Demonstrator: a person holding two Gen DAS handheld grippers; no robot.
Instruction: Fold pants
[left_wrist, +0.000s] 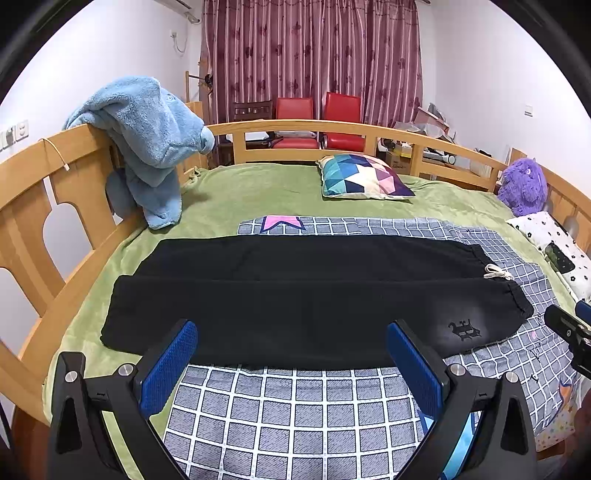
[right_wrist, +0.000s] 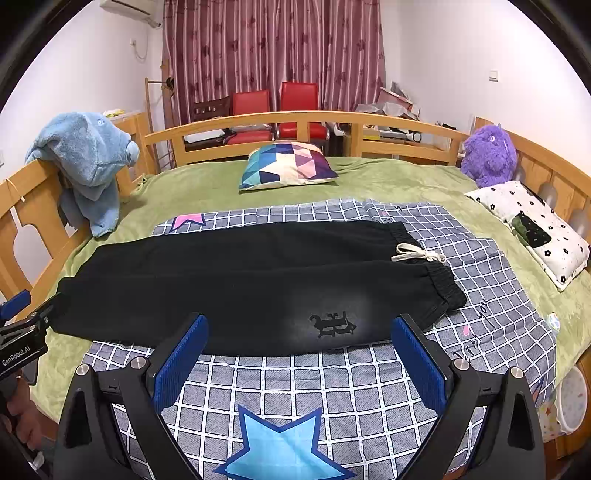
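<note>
My left gripper (left_wrist: 291, 347), black angular frame, blue ribbed pads (left_wrist: 168, 365), round silver screws, my right gripper (right_wrist: 300, 343) built the same, white "GenRobot.AI" lettering on the left one's side

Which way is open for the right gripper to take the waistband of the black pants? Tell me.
Probably yes: the right gripper is open, empty, and nothing lies between it and the waistband, ahead to its right on the checked blanket.

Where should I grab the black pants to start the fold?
Take the black pants at the near leg's long edge, coming from the near side. They lie flat, legs side by side; pinching that edge with both open claws lets you lift it over the far leg.
</note>
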